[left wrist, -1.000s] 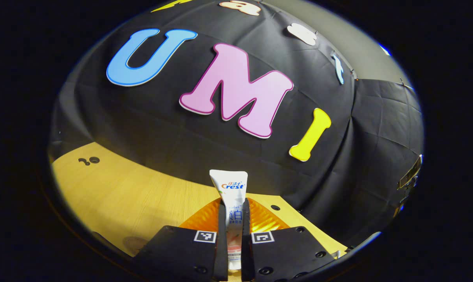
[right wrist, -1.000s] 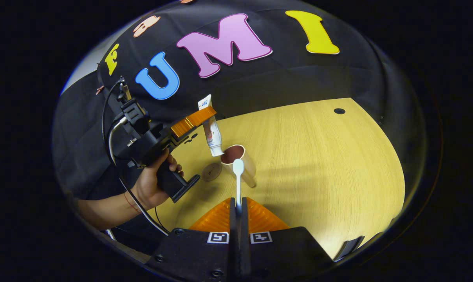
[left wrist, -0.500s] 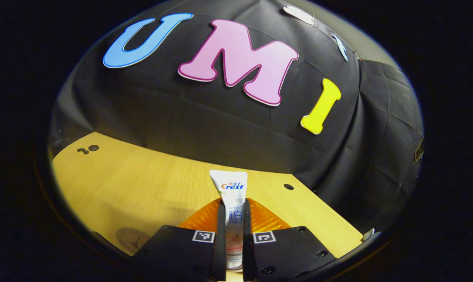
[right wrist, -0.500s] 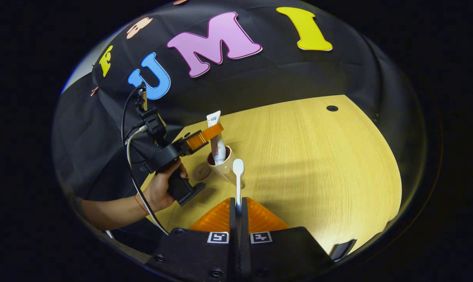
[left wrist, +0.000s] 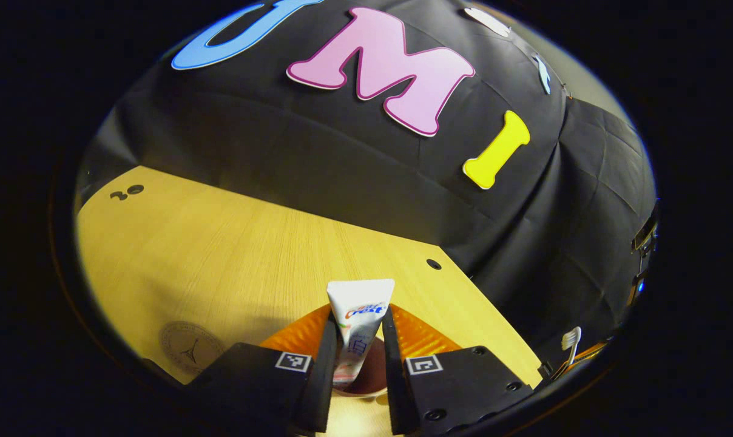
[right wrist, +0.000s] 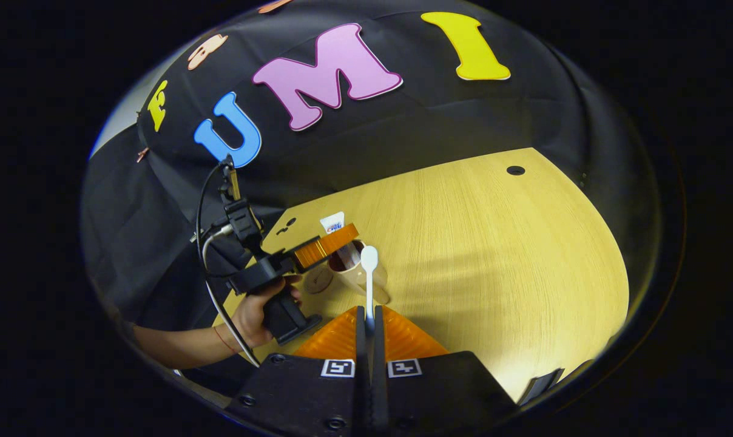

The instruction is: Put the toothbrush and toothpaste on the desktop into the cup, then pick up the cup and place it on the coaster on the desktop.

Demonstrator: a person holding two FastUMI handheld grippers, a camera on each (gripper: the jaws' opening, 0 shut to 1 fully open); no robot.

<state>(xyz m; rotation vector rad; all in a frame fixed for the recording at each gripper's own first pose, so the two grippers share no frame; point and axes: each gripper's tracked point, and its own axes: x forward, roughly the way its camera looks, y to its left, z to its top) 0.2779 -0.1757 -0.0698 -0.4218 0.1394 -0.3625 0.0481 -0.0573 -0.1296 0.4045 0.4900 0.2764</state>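
Observation:
The white toothpaste tube (left wrist: 359,315) stands tilted in the beige cup (left wrist: 372,377), whose dark red inside shows beneath it. My left gripper (left wrist: 357,331) is open, its fingers spread on both sides of the tube with a gap on the right. The right gripper view shows that gripper (right wrist: 336,238) over the cup (right wrist: 361,280), with the tube's top (right wrist: 332,222) sticking out. My right gripper (right wrist: 367,315) is shut on the white toothbrush (right wrist: 369,273), head pointing forward near the cup. The round coaster (left wrist: 190,355) lies left of the cup.
The wooden table (right wrist: 494,243) stretches wide to the right of the cup, with a cable hole (right wrist: 515,170) far back. A hand (right wrist: 251,312) holds the left gripper's handle, and a cable trails from it. The toothbrush head (left wrist: 571,341) shows at the far right.
The left gripper lowered the toothpaste into the cup and spread its fingers, letting go of the tube. The right gripper kept its hold on the toothbrush and barely moved.

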